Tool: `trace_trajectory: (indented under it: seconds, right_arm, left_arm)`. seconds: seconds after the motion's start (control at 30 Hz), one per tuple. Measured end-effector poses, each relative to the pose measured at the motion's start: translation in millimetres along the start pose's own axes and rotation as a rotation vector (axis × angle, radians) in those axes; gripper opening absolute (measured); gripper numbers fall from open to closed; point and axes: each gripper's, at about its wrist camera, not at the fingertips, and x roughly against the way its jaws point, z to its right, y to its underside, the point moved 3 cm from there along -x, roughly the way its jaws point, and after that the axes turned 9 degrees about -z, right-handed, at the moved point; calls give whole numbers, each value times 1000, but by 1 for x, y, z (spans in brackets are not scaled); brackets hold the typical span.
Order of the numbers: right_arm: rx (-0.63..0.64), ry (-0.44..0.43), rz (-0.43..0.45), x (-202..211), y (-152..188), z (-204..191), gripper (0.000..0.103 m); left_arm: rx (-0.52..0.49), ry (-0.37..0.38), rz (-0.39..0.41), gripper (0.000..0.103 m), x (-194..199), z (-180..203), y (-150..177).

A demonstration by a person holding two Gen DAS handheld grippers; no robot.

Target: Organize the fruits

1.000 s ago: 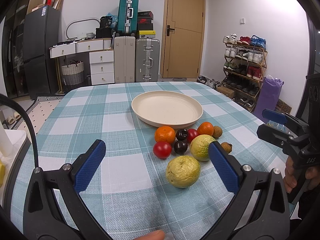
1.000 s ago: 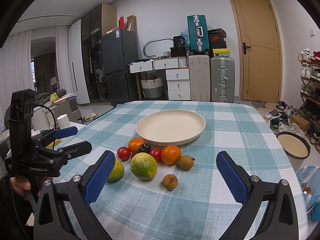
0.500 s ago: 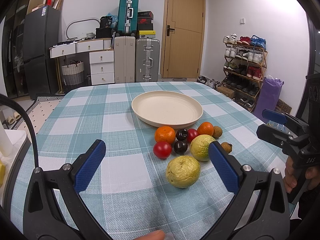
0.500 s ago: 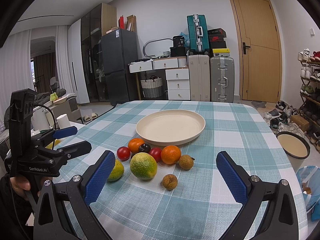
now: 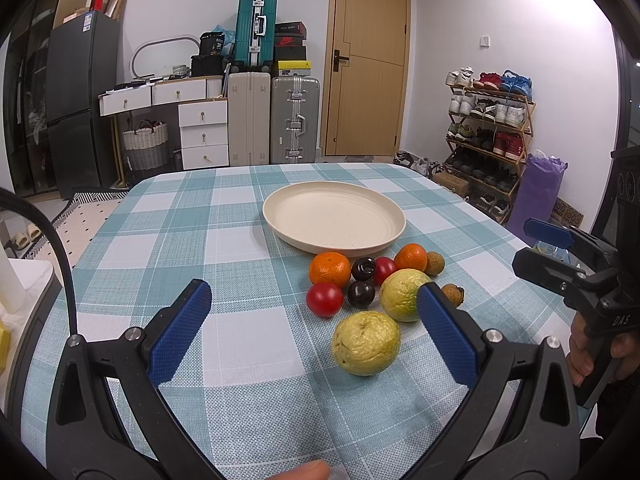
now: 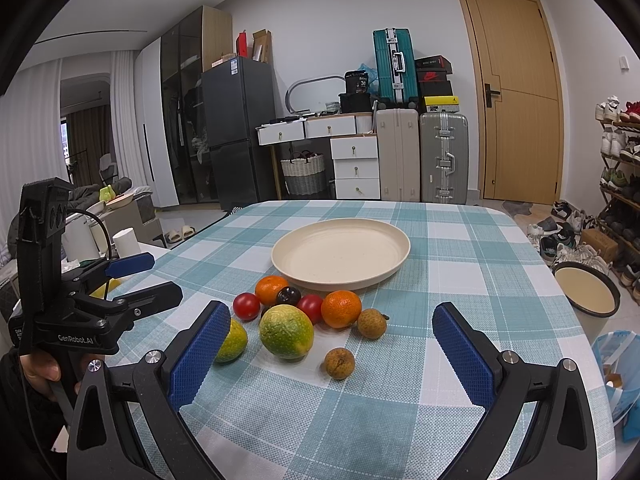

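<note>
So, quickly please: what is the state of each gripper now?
Left gripper: open, holding nothing.
Right gripper: open, holding nothing.

A checked tablecloth (image 5: pixel 240 240) covers the table. Behind its far edge stand a teal suitcase (image 5: pixel 255 30) on top of a beige one (image 5: pixel 249 118), a silver suitcase (image 5: pixel 295 119), white drawers (image 5: pixel 203 134), a woven basket (image 5: pixel 145 148) and a dark fridge (image 5: pixel 82 100). A wooden door (image 5: pixel 370 60) is shut. A shoe rack (image 5: pixel 490 120) lines the right wall, a purple bag (image 5: pixel 540 190) beside it. A basin (image 6: pixel 586 290) sits off the table's right edge.
</note>
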Motion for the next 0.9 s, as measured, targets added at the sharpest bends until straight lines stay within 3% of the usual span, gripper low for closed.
trace_trajectory:
  seconds: [0.47,0.9]
  right_arm:
    - [-23,18,-22,-3,3,3,103]
    - [-48,63,-151,-31,0,11,103]
  left_arm:
    - [0,7,-10,102,-6,2,1]
    - [-17,19,-80,102,-24,5,2]
